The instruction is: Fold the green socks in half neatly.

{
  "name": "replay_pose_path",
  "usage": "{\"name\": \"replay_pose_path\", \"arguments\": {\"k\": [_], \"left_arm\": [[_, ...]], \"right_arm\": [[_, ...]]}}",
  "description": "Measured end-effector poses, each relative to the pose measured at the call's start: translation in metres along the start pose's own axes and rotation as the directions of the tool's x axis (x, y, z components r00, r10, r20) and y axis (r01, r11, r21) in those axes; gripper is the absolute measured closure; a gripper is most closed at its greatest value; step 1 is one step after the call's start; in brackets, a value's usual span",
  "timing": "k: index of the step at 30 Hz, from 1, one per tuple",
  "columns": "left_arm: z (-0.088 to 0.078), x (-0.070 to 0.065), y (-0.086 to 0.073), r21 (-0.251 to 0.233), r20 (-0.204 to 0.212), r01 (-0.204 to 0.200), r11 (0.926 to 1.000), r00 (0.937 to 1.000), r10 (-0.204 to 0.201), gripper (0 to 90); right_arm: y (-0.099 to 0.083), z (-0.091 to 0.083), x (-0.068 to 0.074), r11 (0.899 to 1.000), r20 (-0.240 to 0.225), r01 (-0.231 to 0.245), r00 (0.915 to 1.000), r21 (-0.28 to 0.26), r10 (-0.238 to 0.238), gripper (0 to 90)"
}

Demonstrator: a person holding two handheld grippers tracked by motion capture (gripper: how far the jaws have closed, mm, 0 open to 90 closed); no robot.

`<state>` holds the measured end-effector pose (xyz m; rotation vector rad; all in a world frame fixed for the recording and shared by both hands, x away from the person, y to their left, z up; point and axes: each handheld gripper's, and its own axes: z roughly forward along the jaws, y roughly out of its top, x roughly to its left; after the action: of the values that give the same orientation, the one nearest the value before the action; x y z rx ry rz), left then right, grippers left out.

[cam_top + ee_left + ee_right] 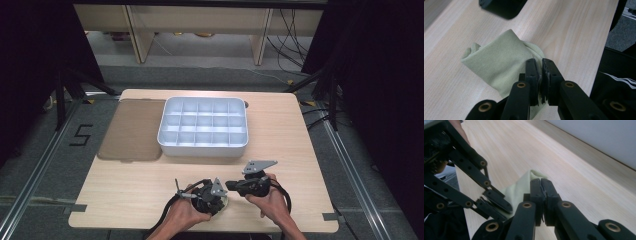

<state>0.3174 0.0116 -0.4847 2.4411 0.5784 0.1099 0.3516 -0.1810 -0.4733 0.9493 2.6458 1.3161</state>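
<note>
A white compartment tray (204,145) (all cells bare) touches a brown mat (131,131).

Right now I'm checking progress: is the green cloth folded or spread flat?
Folded. The cloth lies doubled in layers on the table, layered edges showing at one corner, with the left gripper and right gripper pinching it.

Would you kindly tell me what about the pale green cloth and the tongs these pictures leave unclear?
- High view: the cloth is hidden beneath the left tongs and the hand.
- Left gripper view: the cloth's near edge is covered by the closed jaws.
- Right gripper view: the right tongs and the left tongs' linkage cover most of the cloth.
- High view: the divided tray is too small to tell if its compartments hold anything.
</note>
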Motion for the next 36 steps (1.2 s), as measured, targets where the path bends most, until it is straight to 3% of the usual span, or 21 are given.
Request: {"name": "replay_pose_path", "arguments": {"k": [6,9,10,15,16,17,18,19,20,22,24,27,30,32,36], "left_arm": [[-0.001,0.001,0.0,0.011,0.004,-0.013,0.9999,0.9999,0.013,82.7],[0.0,0.001,0.0,0.012,0.003,-0.011,0.9999,0.9999,0.011,82.5],[-0.001,0.0,0.0,0.02,0.0,-0.018,0.9996,0.9998,0.018,82.1],[-0.001,0.0,-0.001,0.006,0.01,-0.006,1.0,0.9999,0.006,79.3],[0.001,-0.002,-0.001,-0.028,0.015,0.038,0.9989,0.9992,-0.037,77.8],[-0.002,0.001,-0.001,0.006,0.023,-0.003,1.0,0.9997,0.003,75.3],[-0.004,0.002,0.0,0.003,0.029,0.003,1.0,0.9996,-0.003,72.5],[-0.003,-0.001,0.0,-0.046,0.051,0.059,0.9972,0.9971,-0.057,70.1],[-0.006,0.001,0.0,-0.044,0.056,0.039,0.9983,0.9978,-0.037,67.3],[-0.015,0.003,0.0,-0.06,0.069,0.042,0.9973,0.9969,-0.037,65.4],[-0.025,0.005,-0.002,-0.094,0.074,0.071,0.9931,0.9952,-0.064,64.5],[-0.039,0.012,-0.006,-0.119,0.078,0.089,0.9889,0.9937,-0.08,69.3],[-0.041,0.014,-0.009,-0.115,0.064,0.09,0.9893,0.9945,-0.083,76.9],[-0.033,0.011,-0.011,-0.101,0.078,0.11,0.9887,0.9916,-0.103,80.8],[-0.02,0.006,-0.015,-0.054,0.084,0.079,0.9954,0.9937,-0.074,82.5]], "right_arm": [[0.006,0.014,0.008,0.999,-0.046,0.029,0.9986,0.013,-0.028,88.8],[0.006,0.019,0.011,1.0,-0.068,0.009,0.9977,0.012,-0.008,88.8],[0.006,0.022,0.009,1.0,-0.067,0.023,0.9975,0.017,-0.022,88.7],[0.002,0.03,0.006,0.997,-0.048,0.003,0.9989,0.074,0.001,88.8],[0.001,0.031,0.005,0.997,-0.042,0.003,0.9991,0.081,0.001,89.0],[-0.001,0.033,0.004,0.996,-0.038,-0.005,0.9992,0.084,0.009,89.1],[-0.001,0.033,0.004,0.996,-0.041,-0.012,0.999,0.092,0.016,89.1],[-0.001,0.033,0.003,0.996,-0.042,-0.007,0.999,0.089,0.011,89.1],[-0.001,0.034,0.003,0.996,-0.041,-0.006,0.9991,0.09,0.01,89.2],[-0.001,0.034,0.003,0.996,-0.038,-0.006,0.9992,0.093,0.01,89.2],[-0.002,0.034,0.003,0.996,-0.037,-0.005,0.9993,0.093,0.009,89.2],[-0.002,0.034,0.003,0.996,-0.036,-0.005,0.9993,0.093,0.008,89.2],[-0.002,0.034,0.003,0.996,-0.037,-0.005,0.9993,0.093,0.008,89.2],[-0.002,0.034,0.003,0.996,-0.036,-0.005,0.9993,0.093,0.008,89.1],[-0.002,0.034,0.003,0.996,-0.034,-0.003,0.9994,0.093,0.006,89.1]]}}
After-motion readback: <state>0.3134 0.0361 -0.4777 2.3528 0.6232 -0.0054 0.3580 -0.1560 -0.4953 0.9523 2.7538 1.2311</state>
